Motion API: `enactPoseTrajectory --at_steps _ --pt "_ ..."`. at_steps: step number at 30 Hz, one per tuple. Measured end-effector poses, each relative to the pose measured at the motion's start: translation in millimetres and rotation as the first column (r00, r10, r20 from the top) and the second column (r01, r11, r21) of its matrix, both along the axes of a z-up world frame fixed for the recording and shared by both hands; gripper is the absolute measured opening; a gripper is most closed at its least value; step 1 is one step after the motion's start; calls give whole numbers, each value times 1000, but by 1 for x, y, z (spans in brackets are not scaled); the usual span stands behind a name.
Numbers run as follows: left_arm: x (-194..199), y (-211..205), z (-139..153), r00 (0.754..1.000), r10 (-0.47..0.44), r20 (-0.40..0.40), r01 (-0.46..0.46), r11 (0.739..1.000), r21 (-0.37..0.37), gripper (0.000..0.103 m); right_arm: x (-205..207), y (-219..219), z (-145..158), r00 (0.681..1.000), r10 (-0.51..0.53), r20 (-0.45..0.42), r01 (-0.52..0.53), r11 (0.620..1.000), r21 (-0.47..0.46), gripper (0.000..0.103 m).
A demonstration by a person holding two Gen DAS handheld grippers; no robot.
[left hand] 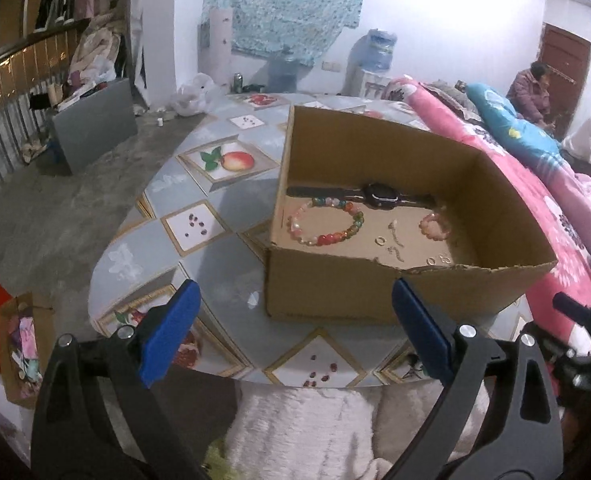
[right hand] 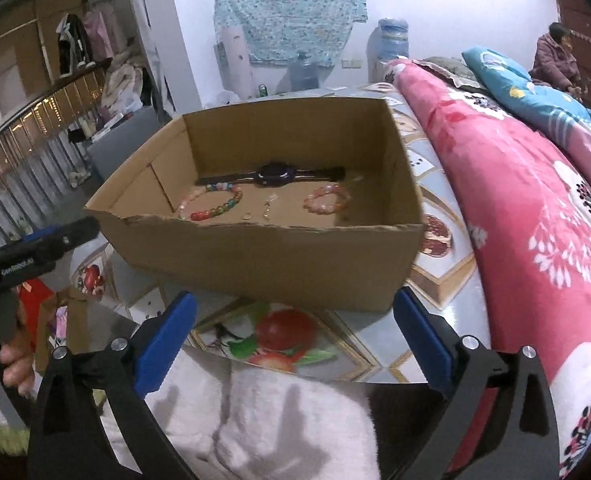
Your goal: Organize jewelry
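While both grippers hang back at the near edge of the table (left hand: 223,264), neither one holds anything. The left gripper (left hand: 295,336) has its blue-padded jaws spread wide, and ahead of it, slightly to its right, stands the open cardboard box (left hand: 335,296) with a torn front rim. The right gripper (right hand: 295,340) is likewise parted and empty, with the same box straight ahead of it.

Inside the box, farthest from the grippers, a black watch (left hand: 377,194) lies flat along the back wall. Nearer, toward the left, rests a multicoloured bead bracelet (left hand: 327,220); toward the right sits a smaller pink bead bracelet (left hand: 435,228). Between them lie some small pale pieces (left hand: 391,240) (too tiny to identify, perhaps rings or earrings).

A pink floral blanket (right hand: 515,200) is heaped just right of the box.
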State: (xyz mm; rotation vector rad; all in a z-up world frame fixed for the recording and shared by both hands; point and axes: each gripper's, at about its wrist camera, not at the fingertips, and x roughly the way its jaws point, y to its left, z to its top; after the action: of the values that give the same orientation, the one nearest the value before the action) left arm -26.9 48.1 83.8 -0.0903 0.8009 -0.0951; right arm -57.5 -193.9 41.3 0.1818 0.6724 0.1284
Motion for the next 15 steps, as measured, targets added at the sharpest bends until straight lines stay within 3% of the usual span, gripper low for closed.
enactPoseTrajectory --at_steps 8,15 --pt "8 -23 -17 995 9 -99 -5 999 36 93 18 12 -3 993 -92 -68 91 996 -16 96" --pt "11 -41 -23 990 -16 -141 27 997 74 93 30 9 -6 985 -128 -113 130 991 10 97"
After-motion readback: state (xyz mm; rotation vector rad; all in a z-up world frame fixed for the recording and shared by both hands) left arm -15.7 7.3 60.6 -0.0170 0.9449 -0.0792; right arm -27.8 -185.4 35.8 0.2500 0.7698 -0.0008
